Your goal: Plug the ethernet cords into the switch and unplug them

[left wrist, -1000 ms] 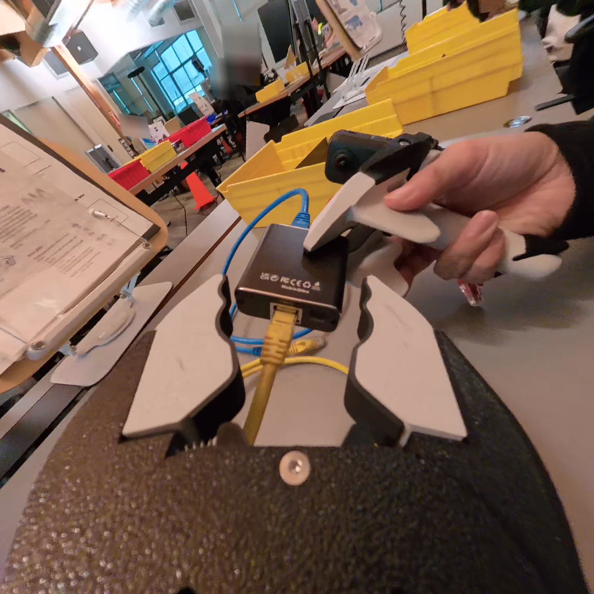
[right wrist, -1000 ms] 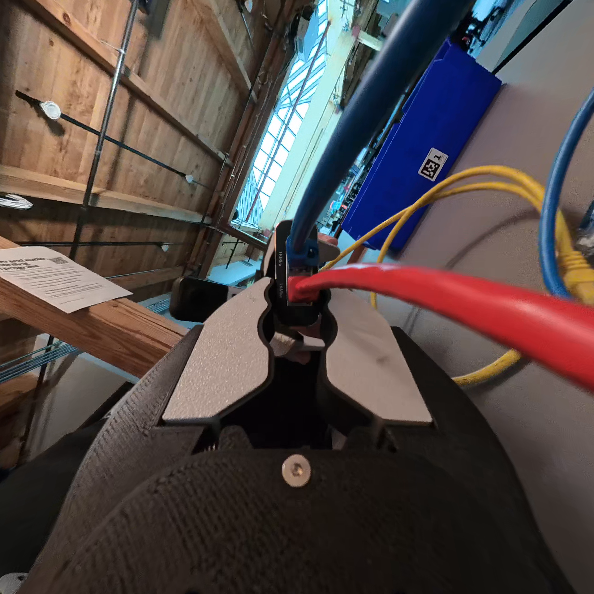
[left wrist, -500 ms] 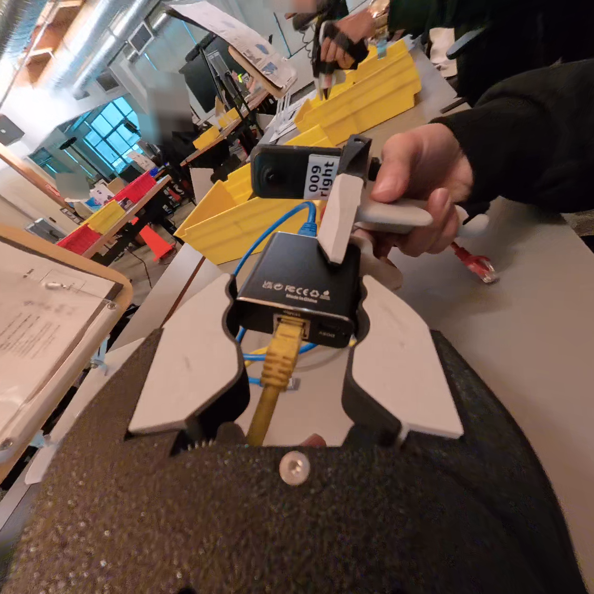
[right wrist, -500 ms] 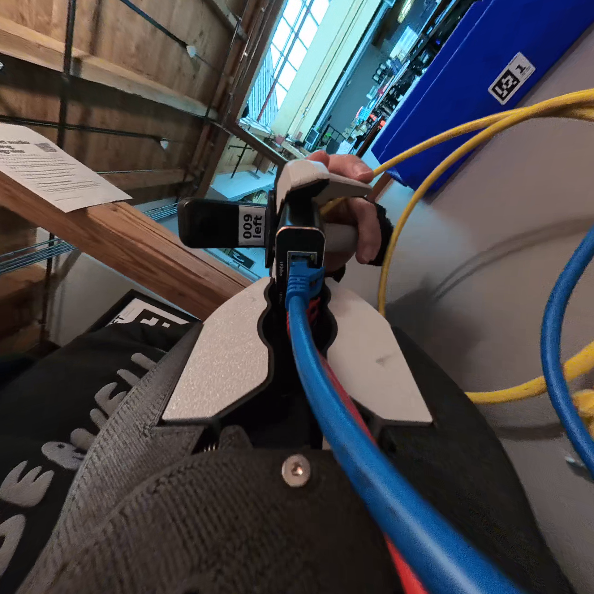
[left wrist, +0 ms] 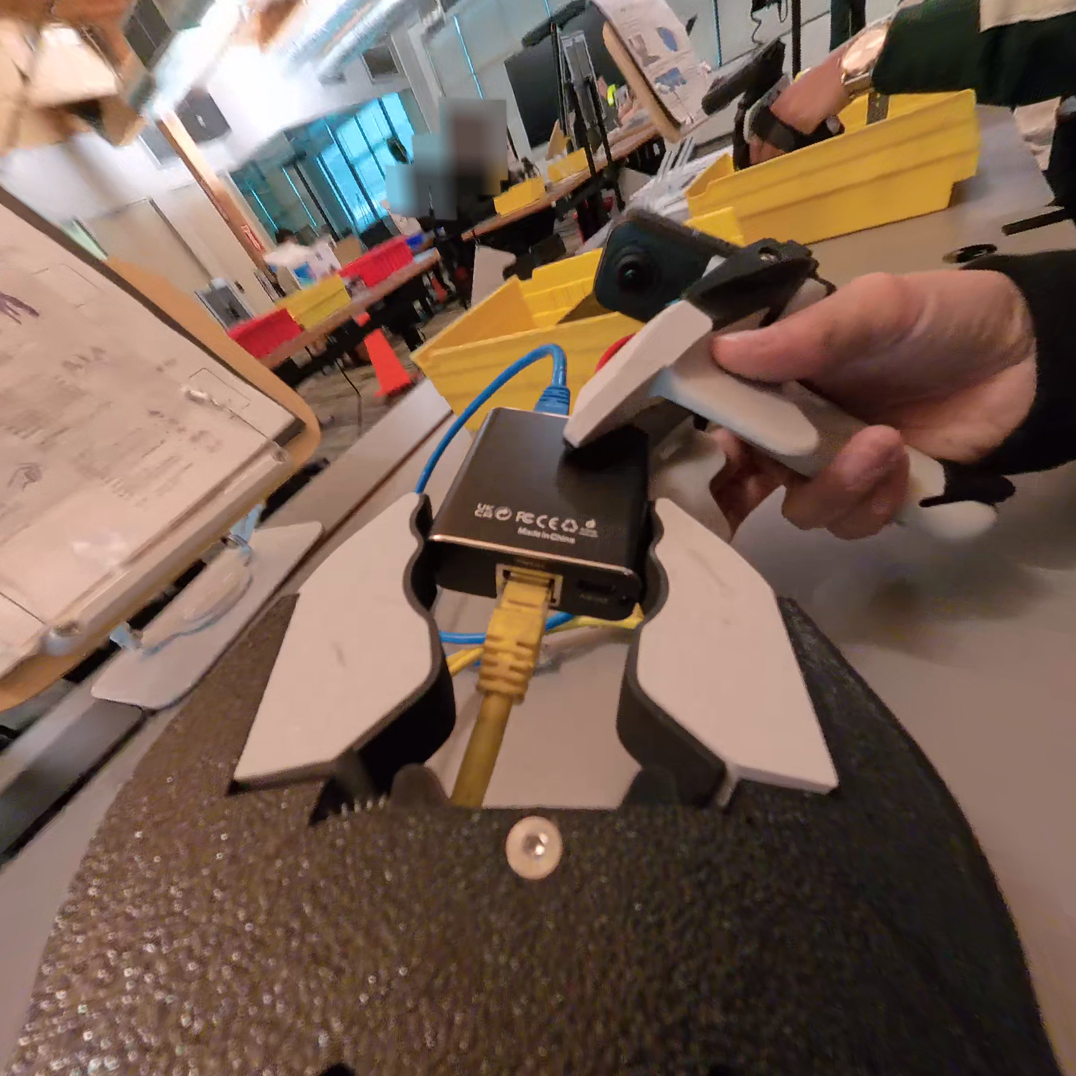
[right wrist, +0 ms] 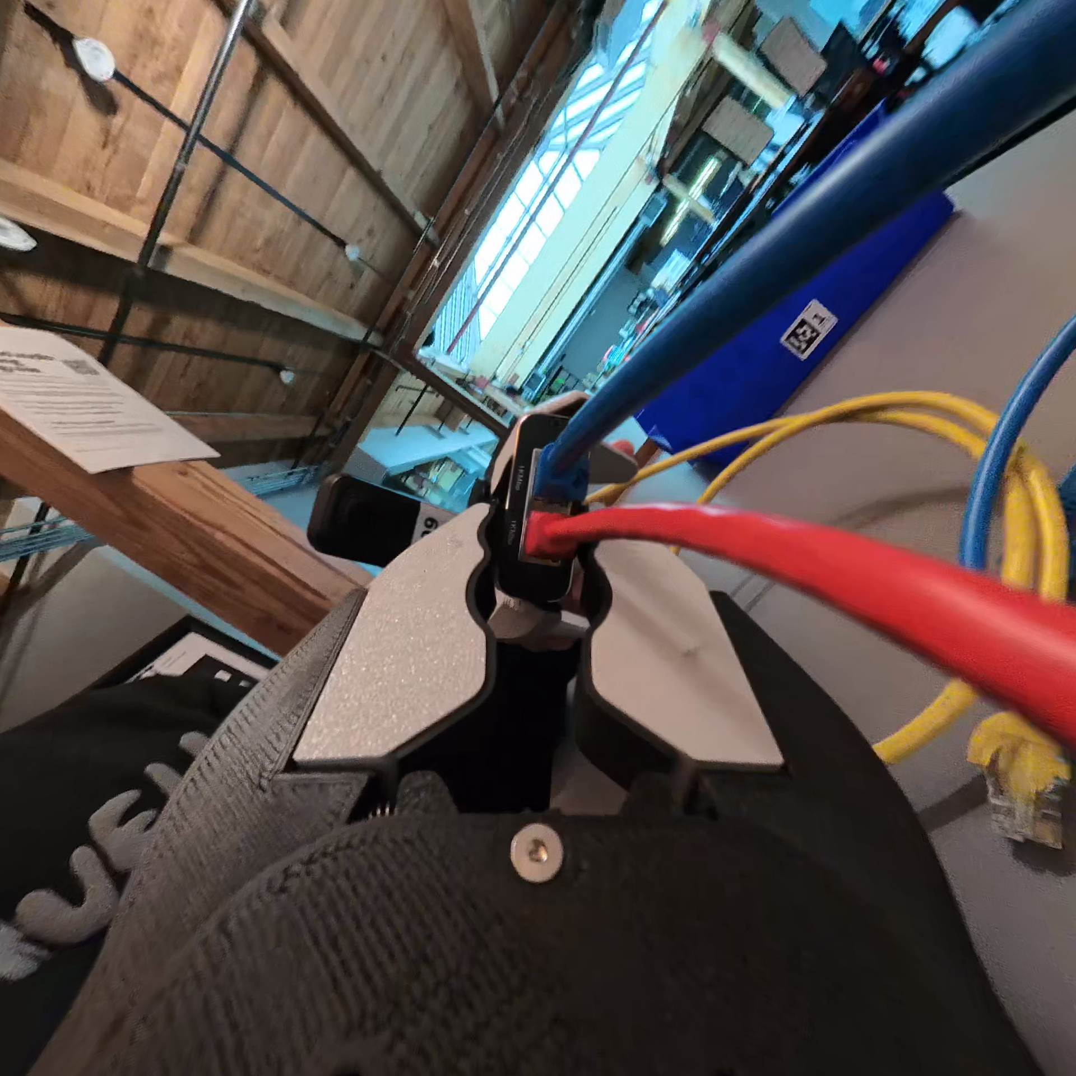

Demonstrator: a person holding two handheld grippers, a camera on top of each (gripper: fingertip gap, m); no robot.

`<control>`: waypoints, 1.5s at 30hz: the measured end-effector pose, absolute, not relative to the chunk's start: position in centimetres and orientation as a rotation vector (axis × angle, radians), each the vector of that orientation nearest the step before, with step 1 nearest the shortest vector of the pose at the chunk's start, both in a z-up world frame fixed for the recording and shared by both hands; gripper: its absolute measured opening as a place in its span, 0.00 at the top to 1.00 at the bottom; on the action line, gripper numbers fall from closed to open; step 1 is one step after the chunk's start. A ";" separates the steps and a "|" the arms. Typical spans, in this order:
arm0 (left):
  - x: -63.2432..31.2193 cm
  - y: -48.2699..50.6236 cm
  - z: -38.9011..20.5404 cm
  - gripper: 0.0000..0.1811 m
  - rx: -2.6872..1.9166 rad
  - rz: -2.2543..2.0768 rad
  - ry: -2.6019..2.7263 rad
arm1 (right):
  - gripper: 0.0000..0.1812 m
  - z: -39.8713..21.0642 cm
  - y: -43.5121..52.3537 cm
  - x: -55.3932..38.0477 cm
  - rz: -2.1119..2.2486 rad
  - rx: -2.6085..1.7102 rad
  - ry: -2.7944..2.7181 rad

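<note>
At the left edge of the desk (left wrist: 931, 669) a clipboard stand (left wrist: 116, 419) leans over the surface, clear of the work. Just right of it, the left gripper (left wrist: 538, 573) is clamped across the near end of the black switch (left wrist: 541, 495), its two pads pressed to the switch's side walls; this looks meant to brace the box so plugs can be pushed or pulled without it sliding. A yellow cord (left wrist: 512, 634) sits plugged in the near port and runs back between the jaws. A blue cord (left wrist: 466, 407) loops from the far end, beside a yellow bin (left wrist: 512, 343). Further right, the right gripper (left wrist: 605, 425) pinches the switch's far corner from above and below, held by a hand (left wrist: 908, 396). Its own view shows the jaws closed on the switch (right wrist: 527, 524), with the blue cord (right wrist: 757, 279) and a red cord (right wrist: 815, 576) both seated in the far ports. A spare yellow plug (right wrist: 1019, 780) lies loose toward the right. Judging by this, all the ports in view are filled, so unplugging likely comes next.
</note>
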State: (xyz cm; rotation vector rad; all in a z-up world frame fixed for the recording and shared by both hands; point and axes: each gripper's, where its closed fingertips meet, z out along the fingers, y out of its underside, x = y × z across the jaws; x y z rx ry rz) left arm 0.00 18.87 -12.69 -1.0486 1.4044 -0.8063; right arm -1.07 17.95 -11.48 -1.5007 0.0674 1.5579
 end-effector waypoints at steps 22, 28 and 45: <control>-0.7 20.7 -14.4 0.64 -1.210 -0.852 1.254 | 0.81 -12.5 19.4 0.0 1.434 -1.517 0.222; -1.6 21.4 -15.0 0.65 -1.260 -0.804 1.281 | 0.83 -13.6 20.4 1.0 1.422 -1.430 0.376; -2.5 21.7 -16.3 0.65 -1.267 -0.835 1.227 | 0.93 -14.4 21.1 -0.8 1.413 -1.278 0.687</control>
